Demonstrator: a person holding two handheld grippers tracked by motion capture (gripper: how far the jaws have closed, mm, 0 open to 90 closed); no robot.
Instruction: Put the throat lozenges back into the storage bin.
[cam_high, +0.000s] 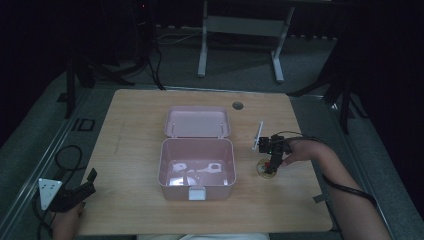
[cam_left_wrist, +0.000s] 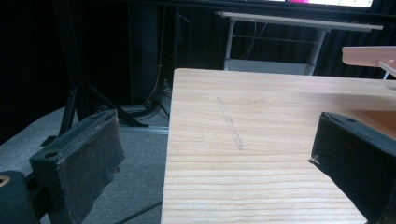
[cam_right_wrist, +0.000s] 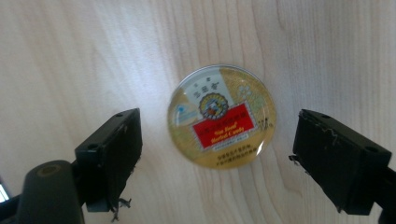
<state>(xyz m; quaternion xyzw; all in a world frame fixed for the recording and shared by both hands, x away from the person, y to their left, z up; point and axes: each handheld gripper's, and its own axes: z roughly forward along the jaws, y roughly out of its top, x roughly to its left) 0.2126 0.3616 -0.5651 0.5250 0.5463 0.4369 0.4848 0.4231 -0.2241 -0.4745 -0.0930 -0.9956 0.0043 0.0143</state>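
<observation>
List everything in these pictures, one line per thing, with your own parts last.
table: 1, light wood, centre of the high view.
box: 1, pink, open, mid-table, its lid tipped back on the far side; pale items inside, too dim to tell.
latch: 1, white, on the box's near wall.
tin: 1, round, gold with a red label, flat on the table right of the box.
hole: 1, round, grey, near the table's far edge.
desk frame: 1, white, on the floor beyond the table.
left gripper: 1, black, open, at the table's near left edge.
right gripper: 1, black, open, above the tin, fingers either side, not touching.
</observation>
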